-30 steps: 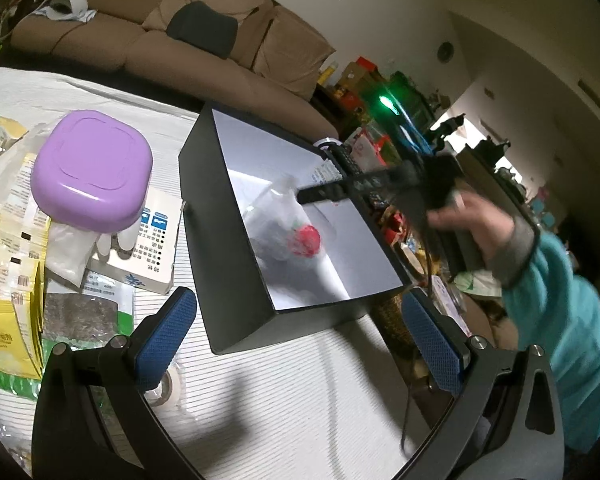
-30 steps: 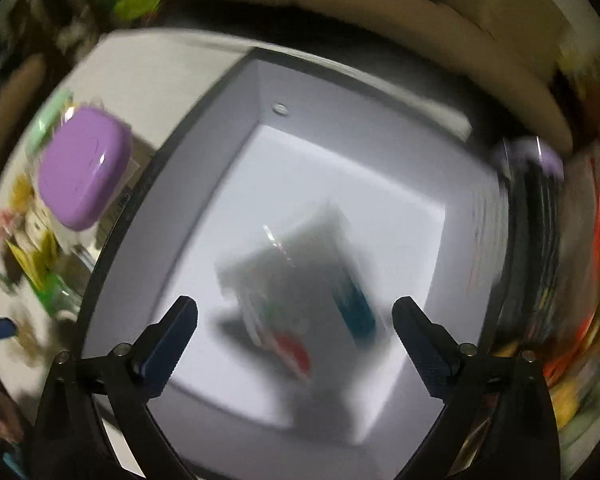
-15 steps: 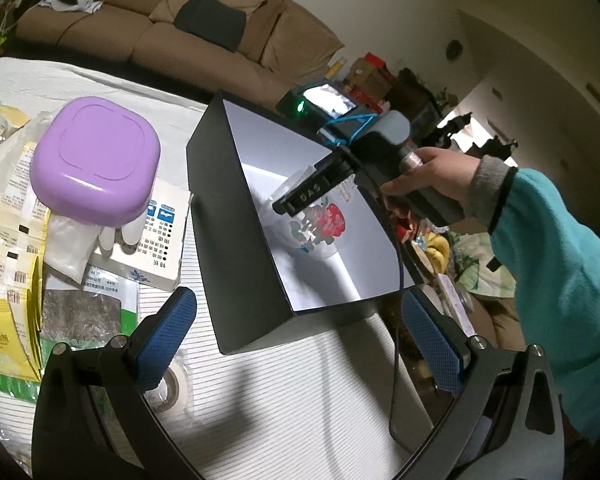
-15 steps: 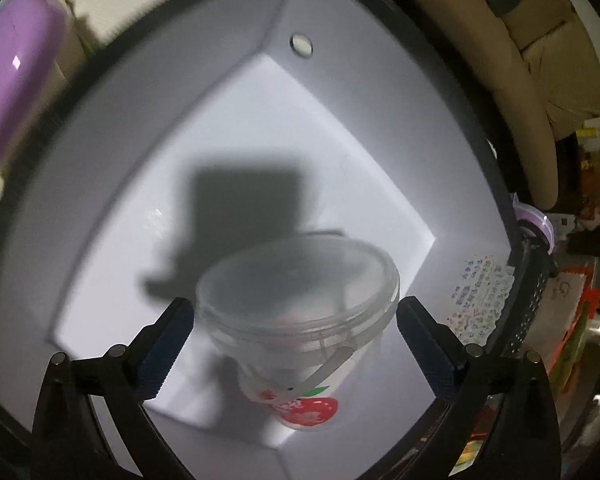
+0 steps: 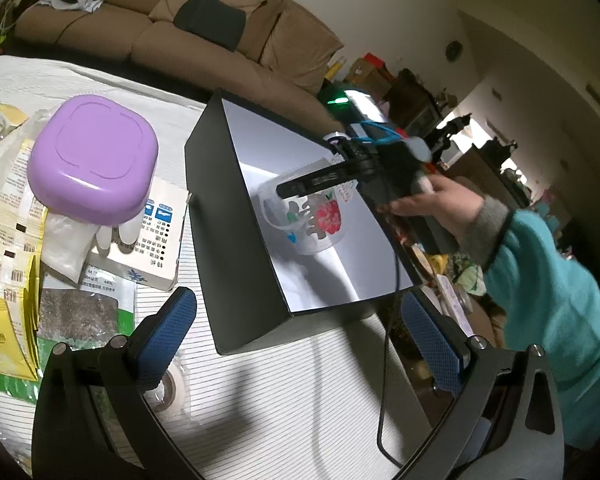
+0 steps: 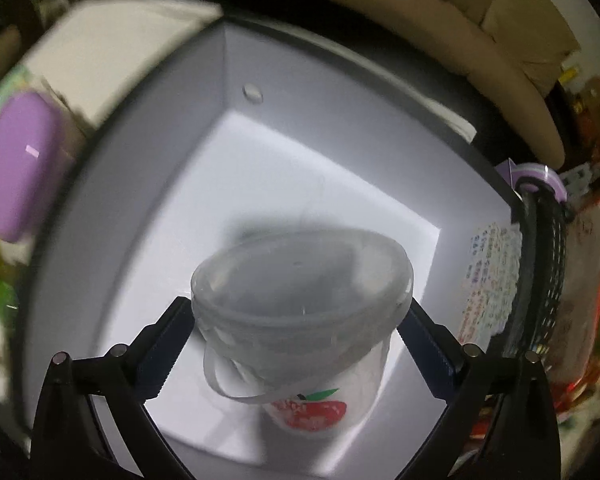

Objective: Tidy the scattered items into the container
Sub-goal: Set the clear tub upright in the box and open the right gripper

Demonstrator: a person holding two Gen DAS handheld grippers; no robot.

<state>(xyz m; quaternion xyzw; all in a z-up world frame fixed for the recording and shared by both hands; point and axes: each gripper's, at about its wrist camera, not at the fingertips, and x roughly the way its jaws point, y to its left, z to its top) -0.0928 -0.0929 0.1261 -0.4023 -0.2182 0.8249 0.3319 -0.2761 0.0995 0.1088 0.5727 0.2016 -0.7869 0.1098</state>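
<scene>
Right gripper: the right gripper [image 6: 300,344] reaches down into the black open-topped box with pale inner walls [image 6: 148,184]; its blue-padded fingers [image 6: 168,344] sit against either side of the translucent plastic tub with a strawberry print and a clear lid [image 6: 304,304], just under the lid rim. It looks clenched on the tub, though blur makes firm contact hard to confirm.

Left gripper: the left gripper [image 5: 300,340] is spread wide and grasping nothing, hovering over the white ribbed surface [image 5: 280,412] near the box's near corner.

Tub position: inside the box [image 5: 236,248], toward its right side, at or just above the floor; the tub [image 5: 312,220] shows behind the right gripper's [image 5: 296,189] finger.

Tub axis: long axis roughly upright, lid up, tipped slightly; thin handle loop hanging on the near side.

Left of box: a lilac rounded-square lidded container [image 5: 92,160] lying on a white printed carton [image 5: 148,252], with yellow and green sachets [image 5: 4,316] farther left.
</scene>
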